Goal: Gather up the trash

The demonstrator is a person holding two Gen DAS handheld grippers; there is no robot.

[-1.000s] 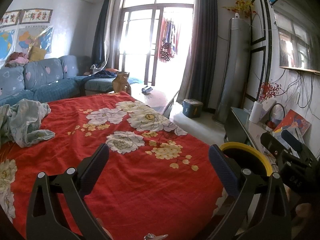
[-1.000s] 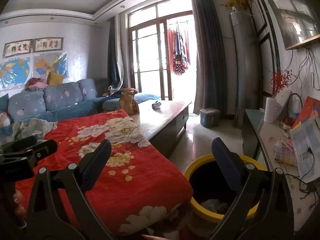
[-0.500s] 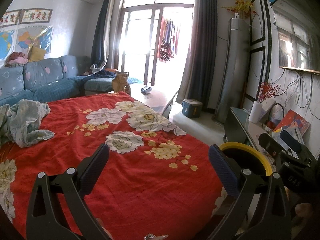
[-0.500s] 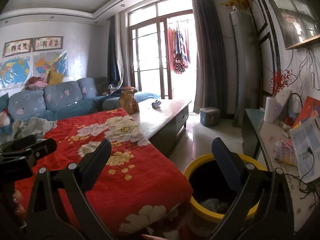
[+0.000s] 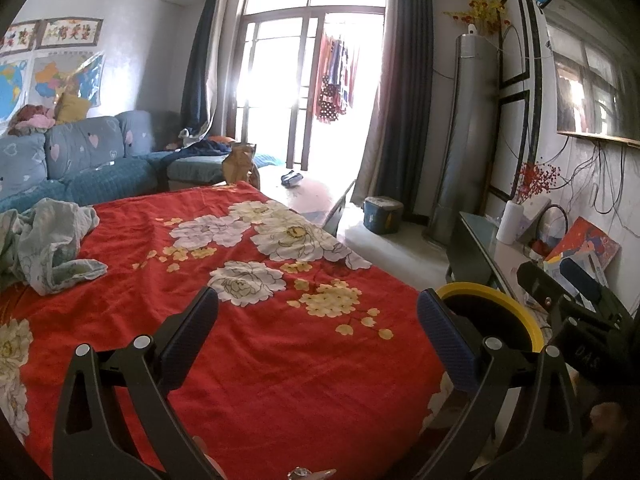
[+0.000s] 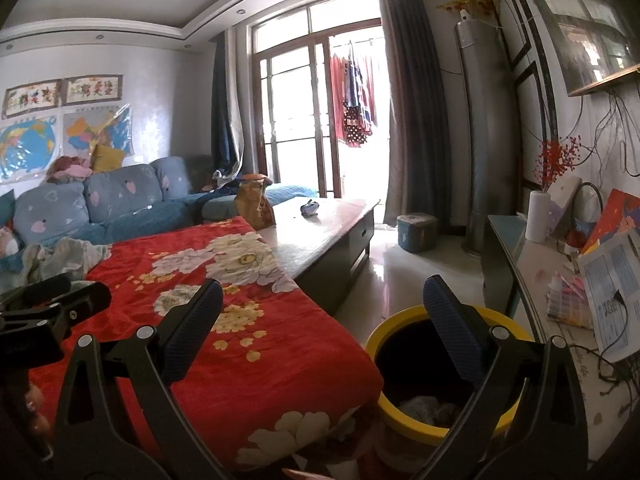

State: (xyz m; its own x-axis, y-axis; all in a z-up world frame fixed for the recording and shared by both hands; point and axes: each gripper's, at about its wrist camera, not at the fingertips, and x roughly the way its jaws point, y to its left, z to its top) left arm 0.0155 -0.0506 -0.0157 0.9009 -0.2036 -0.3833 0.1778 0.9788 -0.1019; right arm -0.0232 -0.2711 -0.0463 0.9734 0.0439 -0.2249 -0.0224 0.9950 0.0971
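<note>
A: Left tool (image 5: 318, 326) pose?

B: Held level over the red flowered cloth (image 5: 256, 352) on the bench, fingers spread wide, nothing between them. It points toward the far window.

A: Right tool (image 6: 322, 306)?

B: Same, spread wide and empty. It sits over the near right corner of the cloth, its right finger (image 6: 454, 330) above the bin.

A: Where's the bin?

B: Yellow-rimmed bin (image 6: 400, 414) on the floor, just beside the near right corner of the bench. In the left view its rim (image 5: 480, 292) shows right behind the left tool's right finger. Dark inside, with some crumpled stuff (image 6: 424, 408) at the bottom; can't tell what.

A: Trash on the bench?

B: Only a crumpled pale cloth (image 5: 52, 248) at the far left, well apart from both tools. A brown bag (image 6: 254, 204) and a small dark item (image 6: 310, 208) sit on the bare bench top beyond, far off.
</note>
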